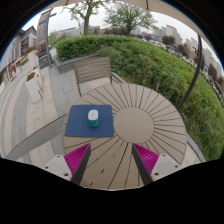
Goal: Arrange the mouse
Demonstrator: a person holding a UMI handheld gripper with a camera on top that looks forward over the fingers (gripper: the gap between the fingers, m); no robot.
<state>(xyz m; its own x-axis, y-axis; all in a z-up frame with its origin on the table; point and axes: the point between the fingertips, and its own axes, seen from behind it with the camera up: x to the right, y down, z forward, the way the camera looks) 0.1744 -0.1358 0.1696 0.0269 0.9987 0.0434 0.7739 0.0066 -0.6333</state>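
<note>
A white mouse [93, 117] lies on a blue mouse mat [90, 121] on the left part of a round slatted wooden table [140, 125]. My gripper [111, 163] is above the near side of the table, well short of the mouse and a little right of it. Its two fingers with magenta pads [76, 160] stand wide apart with only bare table slats between them. The gripper is open and holds nothing.
A wooden chair [93, 70] stands beyond the table. A green hedge [150, 60] runs along the right and back. Paved ground [30, 110] lies to the left, with a pale post-like object [36, 86] on it.
</note>
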